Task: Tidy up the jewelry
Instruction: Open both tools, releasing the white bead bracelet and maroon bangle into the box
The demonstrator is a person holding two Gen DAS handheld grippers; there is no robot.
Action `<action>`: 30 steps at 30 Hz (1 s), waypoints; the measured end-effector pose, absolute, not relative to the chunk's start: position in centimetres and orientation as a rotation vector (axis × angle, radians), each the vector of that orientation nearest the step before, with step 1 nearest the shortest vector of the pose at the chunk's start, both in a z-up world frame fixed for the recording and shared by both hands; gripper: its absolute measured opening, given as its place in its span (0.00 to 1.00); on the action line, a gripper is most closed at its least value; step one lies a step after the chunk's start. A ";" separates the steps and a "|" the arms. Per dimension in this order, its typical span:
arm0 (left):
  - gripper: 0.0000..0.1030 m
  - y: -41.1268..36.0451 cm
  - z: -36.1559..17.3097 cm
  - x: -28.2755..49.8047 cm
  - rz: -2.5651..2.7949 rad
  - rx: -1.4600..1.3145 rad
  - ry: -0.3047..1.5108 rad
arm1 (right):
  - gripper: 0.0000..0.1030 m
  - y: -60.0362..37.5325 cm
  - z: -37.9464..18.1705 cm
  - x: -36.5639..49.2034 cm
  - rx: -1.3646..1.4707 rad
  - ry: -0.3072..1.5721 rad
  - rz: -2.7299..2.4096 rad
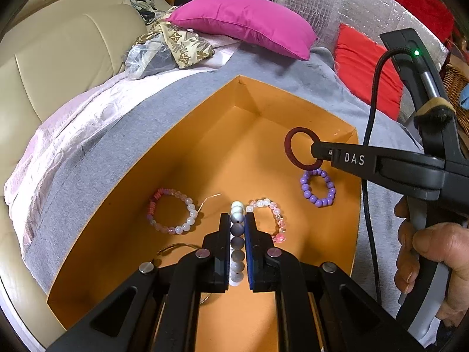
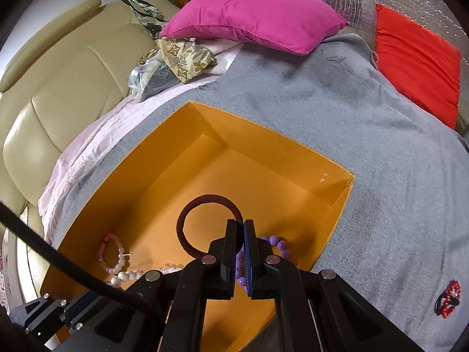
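An open orange box (image 1: 205, 152) (image 2: 278, 146) sits on a grey cloth. My left gripper (image 1: 237, 220) is shut on a strand of grey and white beads (image 1: 236, 234), held over the box. My right gripper (image 2: 243, 226) (image 1: 316, 151) is shut on a dark red ring bracelet (image 2: 187, 217) (image 1: 290, 152), held above the box's right side. On the box floor lie a pink and clear bead bracelet (image 1: 173, 215) (image 2: 112, 253), a pale pink bead bracelet (image 1: 272, 217) and a purple bead bracelet (image 1: 318, 187) (image 2: 278, 245).
A red beaded item (image 2: 448, 296) lies on the grey cloth (image 2: 381, 176) right of the box. A magenta pillow (image 1: 246, 20), a red cushion (image 2: 416, 61) and patterned fabric (image 1: 181, 44) lie behind. A beige sofa (image 1: 58, 44) is at the left.
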State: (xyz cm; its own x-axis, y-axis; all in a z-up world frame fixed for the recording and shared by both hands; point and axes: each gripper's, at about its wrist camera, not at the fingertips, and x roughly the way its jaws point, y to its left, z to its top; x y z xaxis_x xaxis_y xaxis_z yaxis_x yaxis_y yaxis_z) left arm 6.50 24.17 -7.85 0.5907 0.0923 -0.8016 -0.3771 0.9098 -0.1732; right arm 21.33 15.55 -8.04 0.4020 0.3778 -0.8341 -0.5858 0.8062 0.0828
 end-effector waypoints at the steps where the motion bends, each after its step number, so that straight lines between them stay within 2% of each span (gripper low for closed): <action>1: 0.09 24.2 -7.9 6.5 0.280 -0.346 0.901 | 0.05 15.6 -8.1 21.4 -0.241 0.984 0.616; 13: 0.09 24.7 -8.0 6.3 0.284 -0.355 0.905 | 0.06 15.7 -8.9 21.9 -0.242 1.004 0.597; 14: 0.09 24.8 -8.0 6.2 0.288 -0.361 0.905 | 0.07 15.6 -8.8 22.0 -0.233 1.003 0.596; 15: 0.09 24.9 -7.9 6.0 0.296 -0.371 0.900 | 0.14 15.5 -8.7 21.9 -0.231 0.999 0.593; 16: 0.14 25.0 -7.8 5.9 0.304 -0.376 0.900 | 0.20 15.4 -8.6 21.9 -0.230 0.994 0.590; 18: 0.28 25.2 -7.7 5.7 0.312 -0.380 0.901 | 0.22 15.1 -8.3 21.9 -0.225 0.988 0.588; 19: 0.40 25.2 -7.5 5.5 0.315 -0.377 0.898 | 0.23 14.9 -8.1 21.8 -0.221 0.985 0.584; 20: 0.45 25.2 -7.3 5.3 0.318 -0.370 0.888 | 0.23 14.7 -7.9 21.8 -0.216 0.983 0.582; 23: 0.50 25.1 -6.7 4.7 0.326 -0.358 0.877 | 0.27 14.2 -7.1 21.5 -0.208 0.966 0.579; 30: 0.55 25.0 -5.2 3.4 0.341 -0.356 0.843 | 0.32 11.8 -4.8 20.5 -0.163 0.921 0.563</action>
